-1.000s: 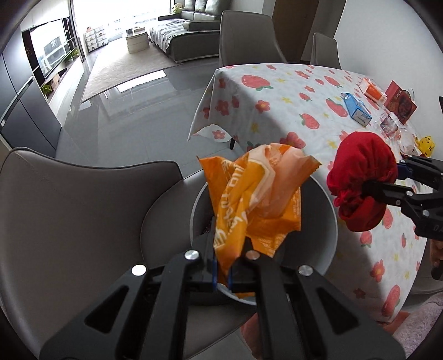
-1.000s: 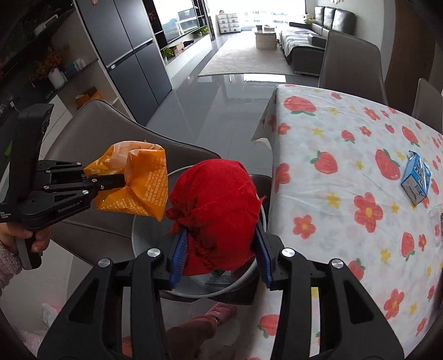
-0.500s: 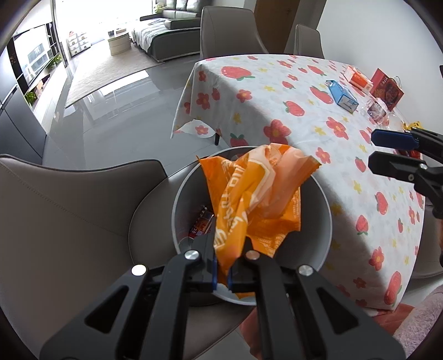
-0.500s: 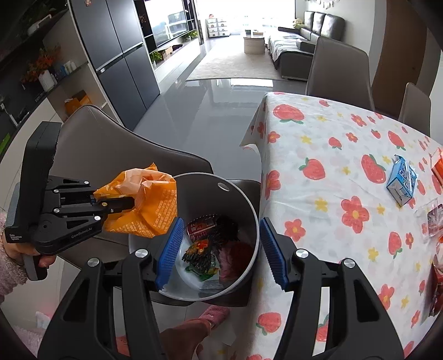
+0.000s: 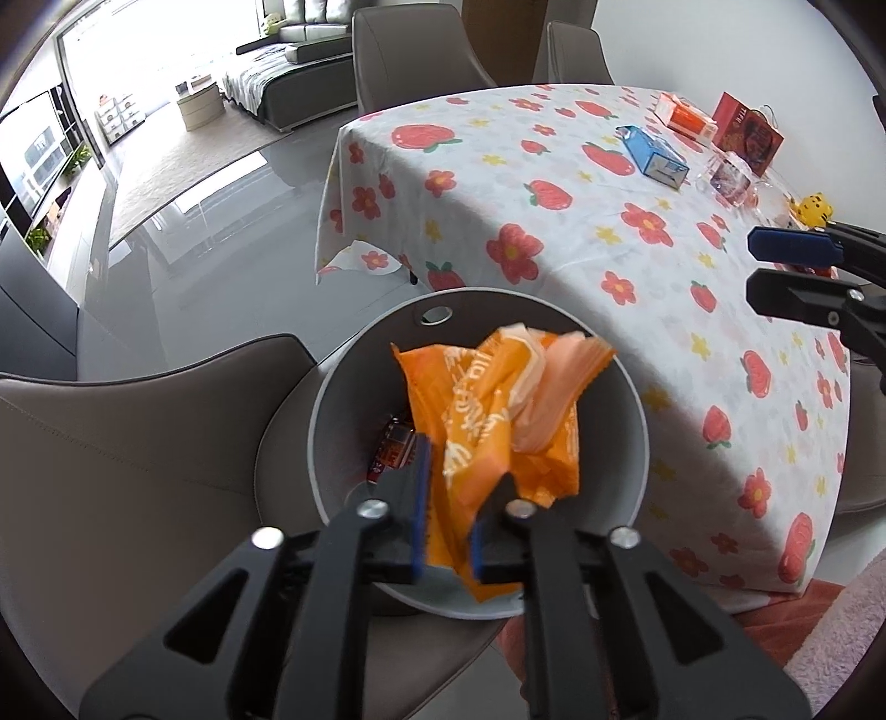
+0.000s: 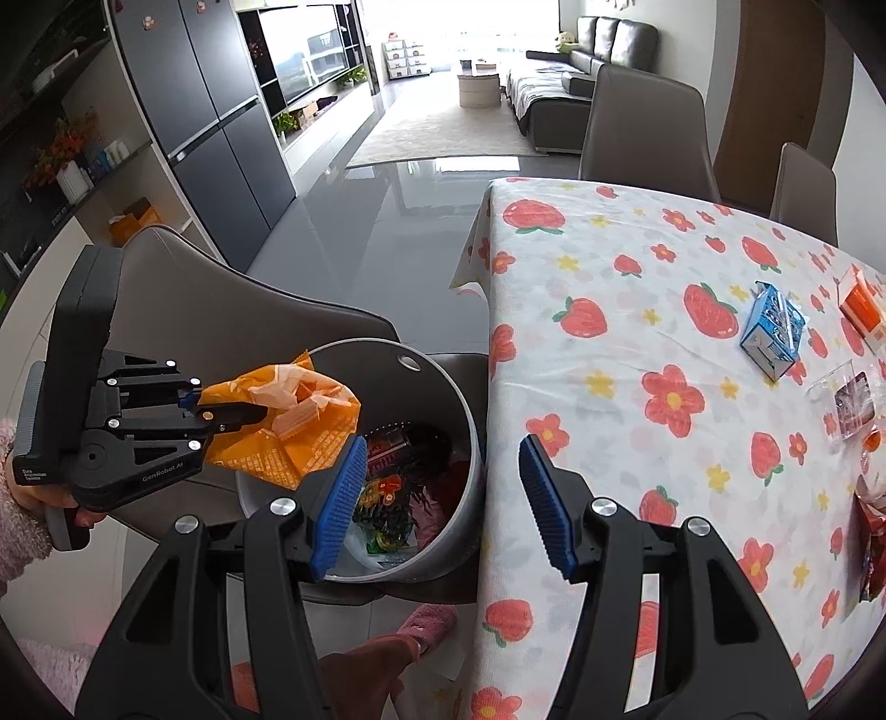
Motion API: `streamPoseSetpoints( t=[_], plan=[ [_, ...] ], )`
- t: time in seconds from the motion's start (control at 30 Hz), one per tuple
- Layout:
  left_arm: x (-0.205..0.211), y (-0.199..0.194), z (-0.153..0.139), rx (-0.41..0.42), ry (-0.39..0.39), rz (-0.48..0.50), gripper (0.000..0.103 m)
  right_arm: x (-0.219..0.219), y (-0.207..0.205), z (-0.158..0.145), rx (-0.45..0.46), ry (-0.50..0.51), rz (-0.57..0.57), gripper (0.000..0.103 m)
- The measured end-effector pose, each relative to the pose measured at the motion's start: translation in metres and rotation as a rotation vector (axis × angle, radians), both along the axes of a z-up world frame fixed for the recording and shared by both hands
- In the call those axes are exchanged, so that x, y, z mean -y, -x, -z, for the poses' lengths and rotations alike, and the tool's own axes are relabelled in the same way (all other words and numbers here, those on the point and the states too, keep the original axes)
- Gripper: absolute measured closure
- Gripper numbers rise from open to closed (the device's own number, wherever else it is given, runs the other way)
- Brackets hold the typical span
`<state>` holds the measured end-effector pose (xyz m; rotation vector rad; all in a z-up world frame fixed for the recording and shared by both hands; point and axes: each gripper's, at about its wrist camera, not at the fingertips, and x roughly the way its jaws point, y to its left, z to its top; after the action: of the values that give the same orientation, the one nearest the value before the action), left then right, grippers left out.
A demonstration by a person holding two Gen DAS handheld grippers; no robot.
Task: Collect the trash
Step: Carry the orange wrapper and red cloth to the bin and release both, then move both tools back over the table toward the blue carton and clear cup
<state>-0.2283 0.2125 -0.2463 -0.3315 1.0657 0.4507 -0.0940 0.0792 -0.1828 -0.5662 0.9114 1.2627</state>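
Our left gripper (image 5: 446, 515) is opening its jaws around the orange wrapper (image 5: 498, 410) above the grey bin (image 5: 620, 399) on the chair (image 5: 111, 471), while our right gripper (image 6: 443, 498), empty and parted, hovers nearby beside the table (image 6: 637, 332).

Daylight pours in from the far windows (image 6: 470, 33), blown out white, and my floor (image 5: 221, 183) throws back a bright glare. A soft shadow crosses the worktop (image 5: 554, 266) near its edge. Everything's sharp at centre; the fisheye bends the edges and blackens the corners.
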Motion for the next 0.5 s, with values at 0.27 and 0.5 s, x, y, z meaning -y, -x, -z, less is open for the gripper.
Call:
streamPoseSetpoints(
  t=[0.27,0.5],
  plan=[
    [0.008,-0.015,-0.01,0.02,-0.035,0.016,0.022,0.014,-0.018,-0.003,-0.009,-0.008,0.041,0.047],
    [0.018,-0.044,-0.014,0.017,-0.042,0.053,0.022,0.029,-0.042,-0.003,-0.017,-0.018,0.097,0.047]
  ],
)
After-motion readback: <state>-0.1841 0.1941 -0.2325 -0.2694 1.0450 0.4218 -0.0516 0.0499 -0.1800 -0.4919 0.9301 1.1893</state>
